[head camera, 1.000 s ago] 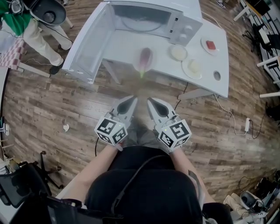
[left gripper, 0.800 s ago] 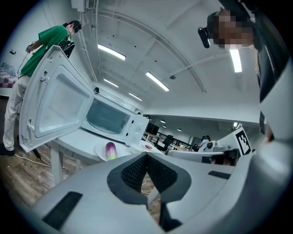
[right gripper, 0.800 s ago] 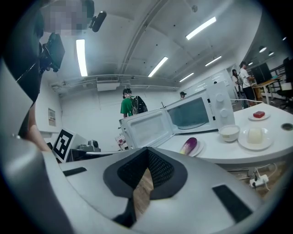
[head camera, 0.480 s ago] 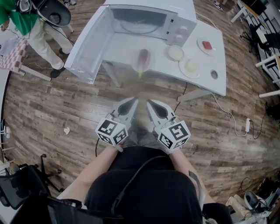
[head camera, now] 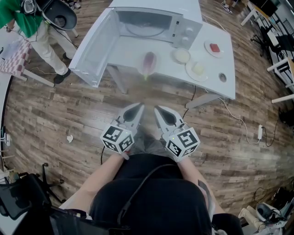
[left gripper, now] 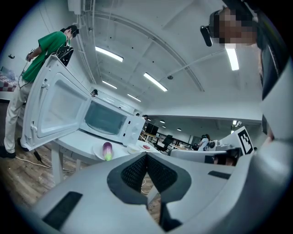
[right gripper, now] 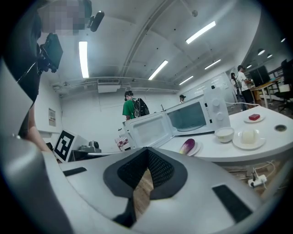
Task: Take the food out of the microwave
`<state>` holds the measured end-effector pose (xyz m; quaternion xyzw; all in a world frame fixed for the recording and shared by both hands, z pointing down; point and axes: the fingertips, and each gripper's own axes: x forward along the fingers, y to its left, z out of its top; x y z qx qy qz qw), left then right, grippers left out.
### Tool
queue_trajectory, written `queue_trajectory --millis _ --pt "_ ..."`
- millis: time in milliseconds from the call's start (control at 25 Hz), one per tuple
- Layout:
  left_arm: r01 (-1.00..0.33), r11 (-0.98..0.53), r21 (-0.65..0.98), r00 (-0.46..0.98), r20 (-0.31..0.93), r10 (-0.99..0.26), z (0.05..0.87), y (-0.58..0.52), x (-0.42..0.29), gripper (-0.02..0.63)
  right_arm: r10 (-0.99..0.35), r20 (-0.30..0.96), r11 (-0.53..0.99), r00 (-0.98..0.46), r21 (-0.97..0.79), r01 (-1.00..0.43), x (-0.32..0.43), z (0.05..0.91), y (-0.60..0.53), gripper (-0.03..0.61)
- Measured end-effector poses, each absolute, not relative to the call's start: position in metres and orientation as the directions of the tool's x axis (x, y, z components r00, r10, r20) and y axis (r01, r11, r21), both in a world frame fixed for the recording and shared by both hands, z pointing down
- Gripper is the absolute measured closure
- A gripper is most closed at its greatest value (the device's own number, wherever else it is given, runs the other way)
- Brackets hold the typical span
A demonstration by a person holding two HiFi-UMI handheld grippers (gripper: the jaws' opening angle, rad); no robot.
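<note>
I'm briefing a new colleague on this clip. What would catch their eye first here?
The white microwave stands on the table, its door swung wide open to the left. Just in front of it lies a purple-and-green food item. Closer in, the left gripper and right gripper hang shut, side by side over the wooden floor, short of the table.

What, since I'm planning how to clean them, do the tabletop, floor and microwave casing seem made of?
Tabletop: smooth, evenly white, faint sheen; probably laminate or painted board.
Floor: brown planks with grain and staggered joints; wood or wood-look laminate, can't tell which.
Microwave casing: plain glossy white; likely painted metal or plastic.
</note>
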<state>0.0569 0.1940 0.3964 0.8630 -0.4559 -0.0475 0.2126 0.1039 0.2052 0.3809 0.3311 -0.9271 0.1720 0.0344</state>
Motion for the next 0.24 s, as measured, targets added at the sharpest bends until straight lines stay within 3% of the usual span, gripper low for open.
queue_trajectory --millis 240 --pt "-0.776 -0.494 0.393 0.570 0.101 -0.815 0.390 0.204 0.060 0.603 -0.601 0.168 0.730 -0.781 -0.281 -0.622 0.107 0.375 0.217 0.558"
